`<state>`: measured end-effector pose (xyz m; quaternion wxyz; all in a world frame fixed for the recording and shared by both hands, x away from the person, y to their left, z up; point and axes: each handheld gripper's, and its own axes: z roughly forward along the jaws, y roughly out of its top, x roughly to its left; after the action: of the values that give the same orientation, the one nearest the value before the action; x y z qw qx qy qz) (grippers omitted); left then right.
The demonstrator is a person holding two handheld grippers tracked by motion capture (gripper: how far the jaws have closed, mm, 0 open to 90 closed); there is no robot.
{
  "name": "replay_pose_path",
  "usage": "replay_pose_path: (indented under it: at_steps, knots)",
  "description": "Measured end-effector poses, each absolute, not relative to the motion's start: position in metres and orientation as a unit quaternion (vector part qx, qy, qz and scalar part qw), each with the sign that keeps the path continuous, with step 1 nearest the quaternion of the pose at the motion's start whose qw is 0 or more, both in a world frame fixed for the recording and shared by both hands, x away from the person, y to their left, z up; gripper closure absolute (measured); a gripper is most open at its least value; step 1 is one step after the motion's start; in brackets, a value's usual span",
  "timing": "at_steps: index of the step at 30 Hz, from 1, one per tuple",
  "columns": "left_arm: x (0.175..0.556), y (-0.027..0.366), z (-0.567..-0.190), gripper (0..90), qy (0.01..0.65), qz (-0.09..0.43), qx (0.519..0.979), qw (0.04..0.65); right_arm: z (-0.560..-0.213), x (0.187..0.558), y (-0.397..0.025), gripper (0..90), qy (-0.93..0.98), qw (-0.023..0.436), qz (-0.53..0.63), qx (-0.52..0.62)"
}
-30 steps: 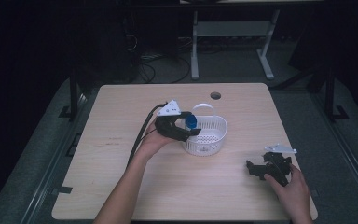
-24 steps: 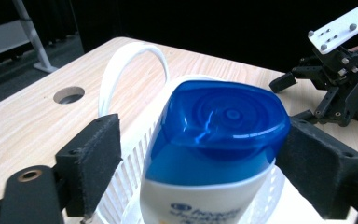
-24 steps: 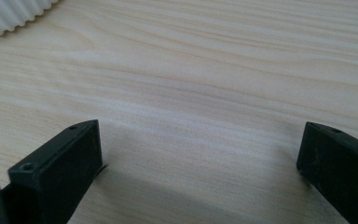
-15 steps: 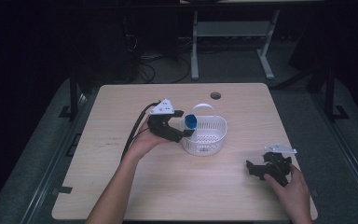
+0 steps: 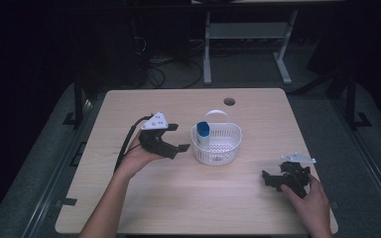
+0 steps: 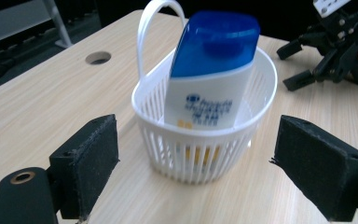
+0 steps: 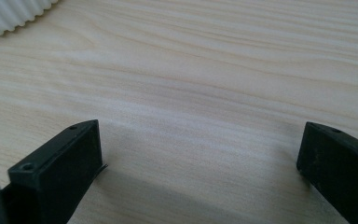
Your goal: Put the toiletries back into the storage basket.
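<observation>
Dim and dark all around in the high view, lit only on the wooden table (image 5: 188,208), soft and slightly grainy. Brighter up close in the gripper views: glossy sheen on the blue bottle cap (image 6: 216,42), soft shadow beneath the black jaws, blurred at near edges.

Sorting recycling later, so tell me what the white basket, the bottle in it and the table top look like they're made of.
Basket: likely moulded plastic, white, slightly glossy, thin slotted walls.
Bottle: seemingly plastic, smooth white body, shiny blue cap.
Table top: pale wood grain, matte; could be laminate.
</observation>
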<state>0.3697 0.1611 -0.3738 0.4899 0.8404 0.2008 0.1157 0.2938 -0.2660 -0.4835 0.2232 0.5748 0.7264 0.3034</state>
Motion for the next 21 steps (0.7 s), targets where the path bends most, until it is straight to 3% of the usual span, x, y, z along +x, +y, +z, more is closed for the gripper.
replay_pose_path:
  at_steps: [21]
  knots:
    - [0.333,0.232,-0.393,13.5,0.246,0.142,0.843,0.457,-0.484,0.294,-0.266,0.0,0.726,0.223,0.303,0.576]
